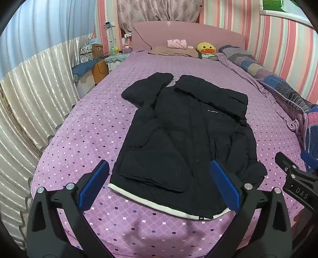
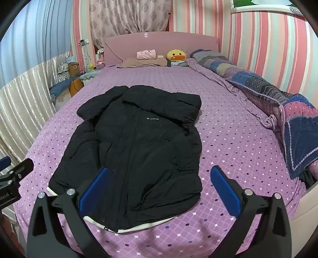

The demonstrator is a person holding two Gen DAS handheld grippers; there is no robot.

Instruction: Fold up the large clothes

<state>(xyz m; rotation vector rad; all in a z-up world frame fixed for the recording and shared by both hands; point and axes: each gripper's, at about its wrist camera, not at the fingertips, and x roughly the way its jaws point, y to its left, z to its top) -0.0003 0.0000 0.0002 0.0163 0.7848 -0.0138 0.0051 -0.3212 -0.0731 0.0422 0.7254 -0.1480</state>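
Room: pink-and-white striped walls, one patterned curtain (image 1: 159,10) behind one pink headboard (image 2: 159,44).
Surface: one bed under a purple diamond-print sheet (image 1: 83,139).
Jacket: one black padded jacket (image 1: 184,135) lies flat in the middle of the sheet, front up, collar toward the headboard, one white hem band (image 1: 139,198) nearest the cameras; one sleeve bends out on its left side.
Writing on jacket: a small white chest logo (image 2: 152,118), too blurred to read, possibly starting with "N".
Head of bed: one pink plush (image 2: 146,54) on one tan pillow (image 2: 143,62), one yellow duck plush (image 2: 175,55) beside it.
Right edge: one rolled patchwork quilt (image 2: 268,93) along the wall.
Left gripper (image 1: 159,174): blue pads wide apart, hovering over the hem, holding nothing.
Right gripper (image 2: 159,178): pads wide apart above the jacket's lower right corner, empty.
Tool labels: "DAS" reads on the right gripper's body in the left view; "obot.AI" on the left gripper's body in the right view.
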